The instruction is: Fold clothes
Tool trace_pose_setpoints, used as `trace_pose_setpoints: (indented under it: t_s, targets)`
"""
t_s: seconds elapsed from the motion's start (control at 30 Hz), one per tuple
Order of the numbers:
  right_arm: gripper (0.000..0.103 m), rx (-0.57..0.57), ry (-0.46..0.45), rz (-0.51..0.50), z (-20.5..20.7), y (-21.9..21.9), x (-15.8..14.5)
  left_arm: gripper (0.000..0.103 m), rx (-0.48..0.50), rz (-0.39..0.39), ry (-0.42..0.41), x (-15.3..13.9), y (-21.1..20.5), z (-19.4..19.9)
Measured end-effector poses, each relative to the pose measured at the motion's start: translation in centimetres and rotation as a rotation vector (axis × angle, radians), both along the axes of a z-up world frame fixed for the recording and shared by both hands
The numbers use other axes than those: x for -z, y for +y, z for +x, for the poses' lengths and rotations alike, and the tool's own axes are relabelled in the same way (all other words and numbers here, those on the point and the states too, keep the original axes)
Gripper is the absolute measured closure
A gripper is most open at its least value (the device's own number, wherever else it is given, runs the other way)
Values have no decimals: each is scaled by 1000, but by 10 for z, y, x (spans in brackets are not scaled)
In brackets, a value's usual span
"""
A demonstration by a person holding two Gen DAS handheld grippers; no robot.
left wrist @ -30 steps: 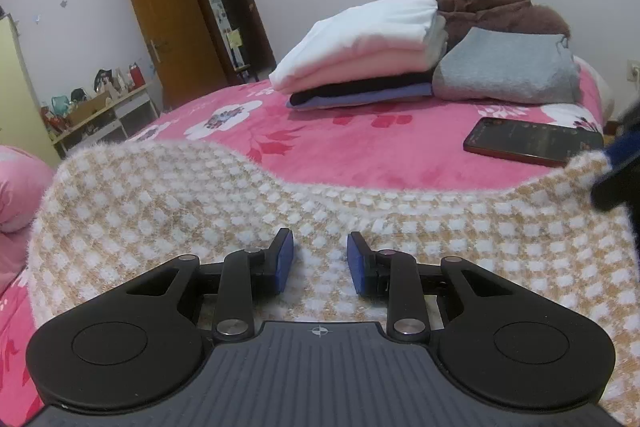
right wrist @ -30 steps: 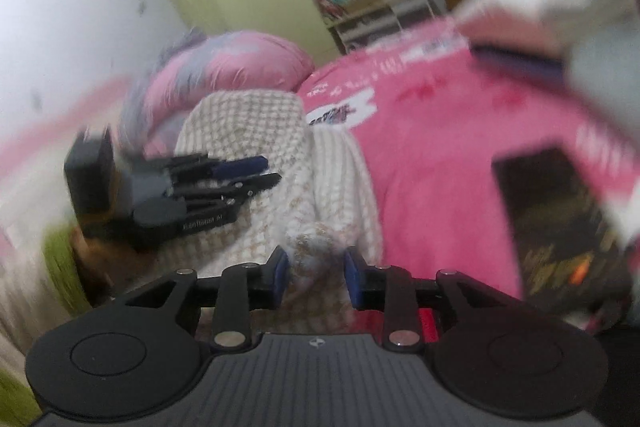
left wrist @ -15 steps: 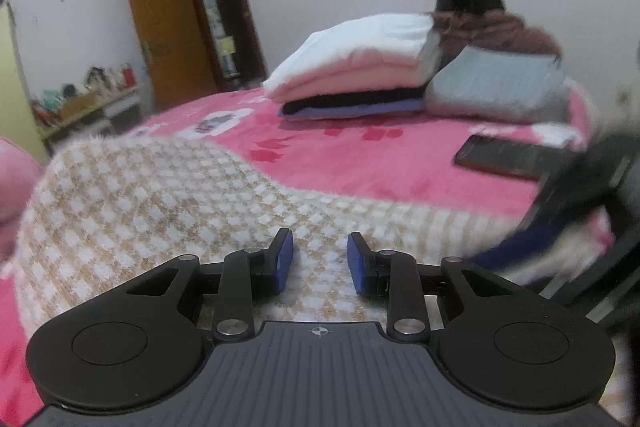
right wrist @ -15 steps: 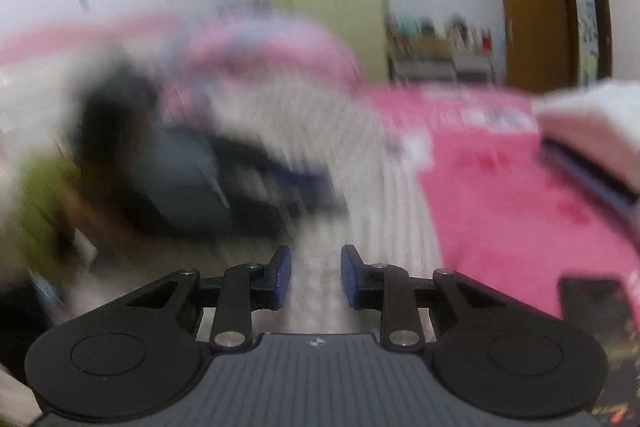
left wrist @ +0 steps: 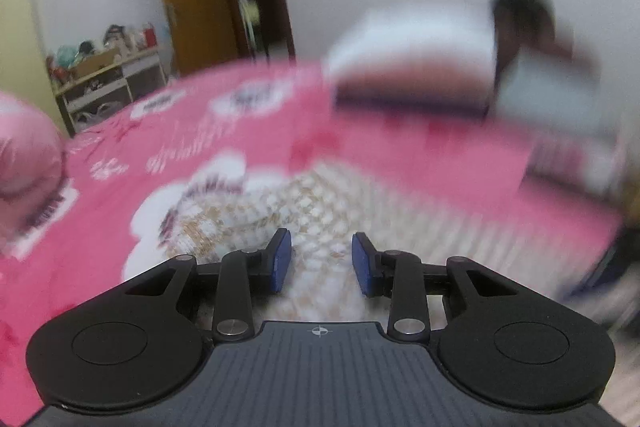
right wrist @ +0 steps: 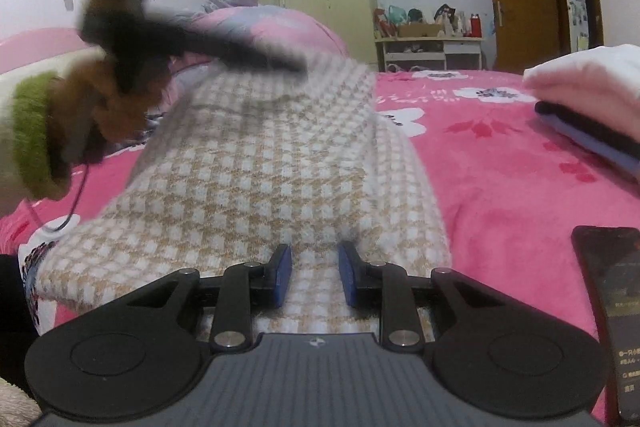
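Left gripper (left wrist: 321,261): your jaws are released, fabric visible in the gap, view blurred | Right gripper (right wrist: 314,275): your jaws are released, pads either side of the fabric | Checked knit garment (right wrist: 256,163): lies on the pink bed (right wrist: 500,187), one portion raised | Folded clothes stack (right wrist: 588,95): right side of bed | Phone (right wrist: 616,287): near bed edge.

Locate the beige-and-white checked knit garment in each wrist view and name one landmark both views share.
Left wrist: the checked knit garment lies low in the centre, blurred, just beyond the left gripper, on the pink bedspread.
Right wrist: the garment fills the centre, running up from the right gripper.
Shared landmark: the stack of folded clothes, upper right in both.
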State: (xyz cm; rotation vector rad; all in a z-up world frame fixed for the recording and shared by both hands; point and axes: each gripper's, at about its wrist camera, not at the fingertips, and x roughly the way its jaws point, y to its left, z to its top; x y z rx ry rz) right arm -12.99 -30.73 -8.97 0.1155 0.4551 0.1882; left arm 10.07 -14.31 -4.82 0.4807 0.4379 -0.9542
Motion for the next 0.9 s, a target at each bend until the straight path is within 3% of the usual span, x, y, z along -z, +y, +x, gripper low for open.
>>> trace_pose_setpoints:
  t_s: [0.1, 0.27, 0.4, 0.5, 0.6, 0.83, 0.9]
  targets:
    - [76, -3, -10, 32, 0, -4, 2, 70, -18, -57, 122, 10, 3, 22]
    - [76, -14, -20, 94, -1, -13, 6, 69, -15, -19, 112, 17, -10, 25]
    - [76, -10, -26, 105, -4, -12, 6, 69, -22, -41, 112, 21, -4, 26]
    - [76, -7, -25, 85, -4, -9, 4, 69, -33, -45, 67, 18, -2, 18]
    - [76, -18, -10, 51, -2, -6, 0, 65, -60, -36, -3, 7, 2, 0]
    - [76, -42, 81, 41, 9, -10, -12, 51, -129, -165, 17, -36, 62, -84]
    - [75, -45, 123, 18, 13, -6, -20, 51, -149, -202, 22, -48, 79, -108]
